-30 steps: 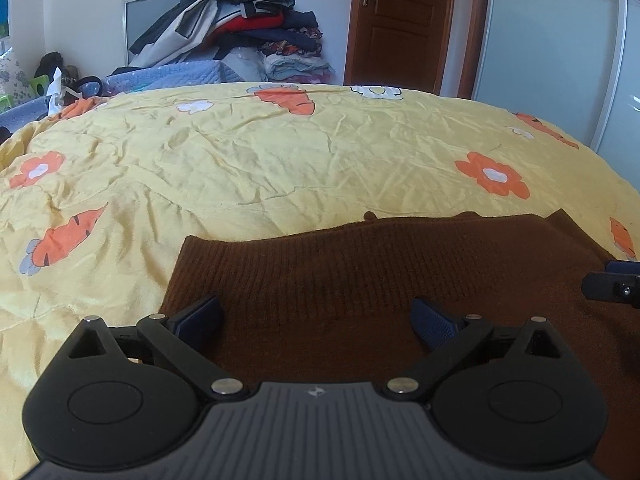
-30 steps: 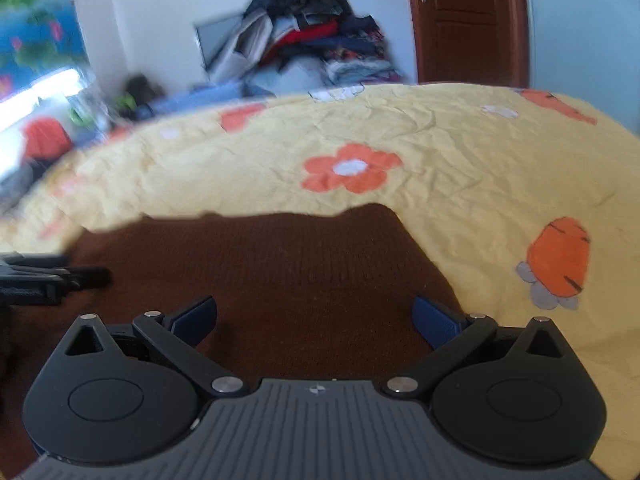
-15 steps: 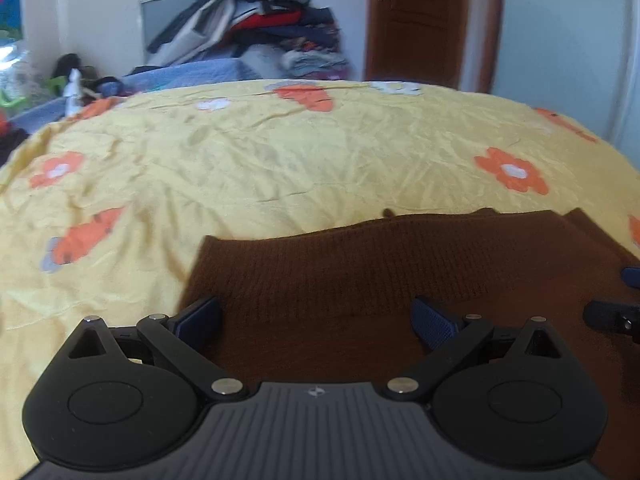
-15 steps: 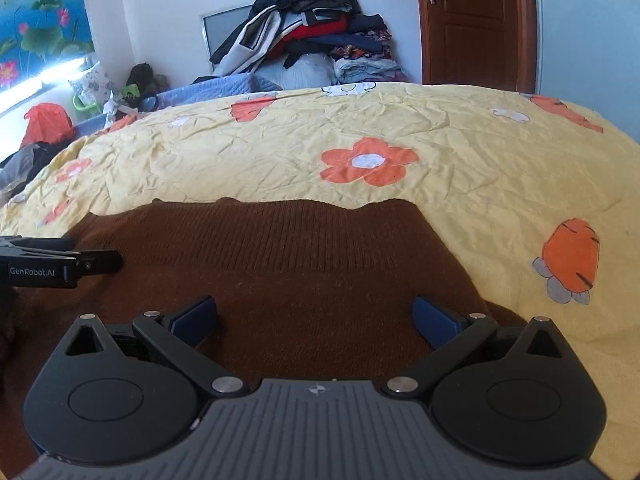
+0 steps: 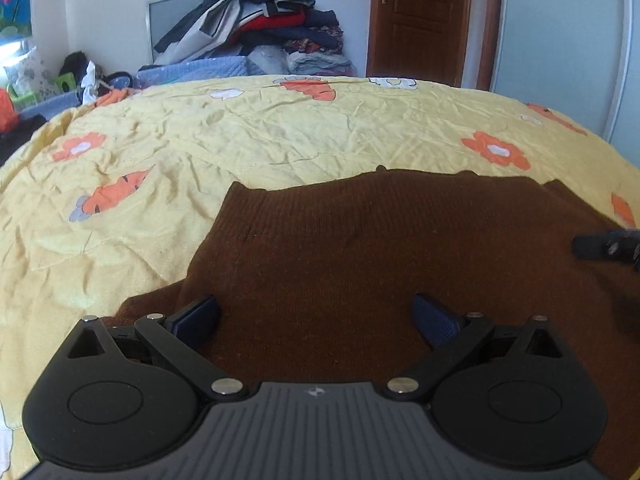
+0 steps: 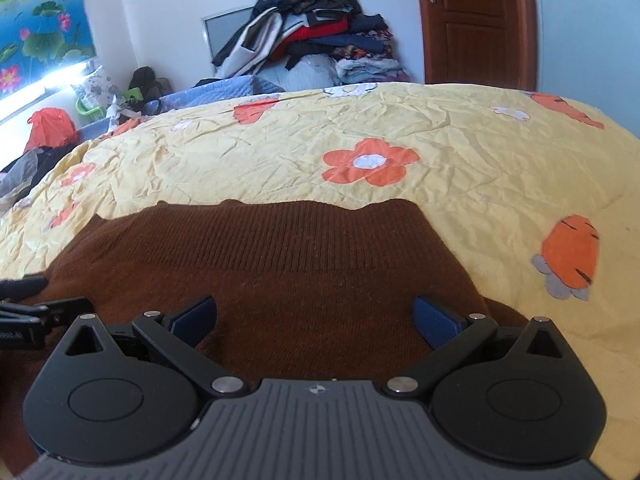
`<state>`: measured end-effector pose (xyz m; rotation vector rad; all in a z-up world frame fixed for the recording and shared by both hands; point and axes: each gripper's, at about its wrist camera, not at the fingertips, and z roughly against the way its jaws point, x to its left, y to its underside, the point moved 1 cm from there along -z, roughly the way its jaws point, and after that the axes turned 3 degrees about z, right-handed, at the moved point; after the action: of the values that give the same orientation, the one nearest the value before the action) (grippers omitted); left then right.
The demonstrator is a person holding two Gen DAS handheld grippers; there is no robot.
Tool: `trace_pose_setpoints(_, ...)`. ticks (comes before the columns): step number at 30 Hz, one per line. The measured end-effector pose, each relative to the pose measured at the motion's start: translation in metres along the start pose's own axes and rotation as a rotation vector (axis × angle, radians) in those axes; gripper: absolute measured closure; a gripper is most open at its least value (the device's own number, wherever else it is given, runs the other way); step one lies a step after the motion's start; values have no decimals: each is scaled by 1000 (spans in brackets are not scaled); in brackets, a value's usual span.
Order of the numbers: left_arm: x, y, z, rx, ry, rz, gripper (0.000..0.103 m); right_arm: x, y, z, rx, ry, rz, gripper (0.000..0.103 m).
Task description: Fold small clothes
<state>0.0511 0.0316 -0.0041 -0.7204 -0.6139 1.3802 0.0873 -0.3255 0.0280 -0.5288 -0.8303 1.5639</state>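
Observation:
A brown knitted garment (image 5: 380,248) lies flat on a yellow bedspread (image 5: 280,128), its ribbed hem at the far side. It also shows in the right wrist view (image 6: 288,264). My left gripper (image 5: 316,316) is open and empty, low over the garment's left part. My right gripper (image 6: 316,316) is open and empty over the garment's right part. The right gripper's tip shows at the right edge of the left wrist view (image 5: 604,246). The left gripper shows at the left edge of the right wrist view (image 6: 36,312).
The bedspread (image 6: 440,152) has orange flower and carrot prints. A pile of clothes (image 5: 264,28) stands against the far wall beside a brown door (image 5: 420,20). A blue quilt (image 5: 192,70) and clutter lie at the far left.
Both grippers have pulled back toward me and risen a little, so more of the garment shows. Both stay open. The garment has not moved.

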Motion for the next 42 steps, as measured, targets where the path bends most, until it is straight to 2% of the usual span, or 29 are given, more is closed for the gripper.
trace_pose_setpoints(2,1,0,1,-1,7,9,0,3,2,14,-23,-4,-14,0)
trace_pose_setpoints(4,1,-1,1,-2,8,9,0,9,9,19,-10,-23,14,0)
trace_pose_setpoints(6,1,-1,0,-2,10,10,0,14,25,13,11,3,122,0)
trace_pose_setpoints(7,1,-1,-1,-2,11,11,0,16,32,14,-14,1,180,0)
trace_pose_setpoints(10,1,-1,-2,-1,11,9,0,7,26,12,-13,-29,116,0)
trace_pose_setpoints(14,-1,-1,13,-1,-31,-14,0,15,22,18,13,16,133,0)
trace_pose_setpoints(17,3,5,34,6,21,-19,0,20,24,43,-9,2,111,0)
trace_pose_setpoints(19,7,15,31,28,12,-38,0,18,29,48,8,-25,98,0)
trace_pose_setpoints(20,11,21,29,5,26,-36,0,17,34,44,32,-15,104,0)
trace_pose_setpoints(21,15,25,28,-21,45,-28,0,17,41,41,20,-8,145,0)
trace_pose_setpoints(23,19,20,25,-15,47,-17,0,20,48,40,-16,-5,213,0)
trace_pose_setpoints(26,15,21,26,-20,34,-32,0,21,35,46,22,-2,144,0)
trace_pose_setpoints(29,17,21,26,-21,38,-24,0,22,31,56,8,-28,89,0)
trace_pose_setpoints(32,16,22,26,-25,34,-22,0,21,46,47,17,4,143,0)
trace_pose_setpoints(33,16,22,26,-26,32,-21,0,22,55,48,-34,7,197,0)
trace_pose_setpoints(34,16,23,27,-29,30,-20,0,24,57,47,-35,8,212,0)
trace_pose_setpoints(42,15,24,27,-32,22,-16,0,22,55,47,-46,15,192,0)
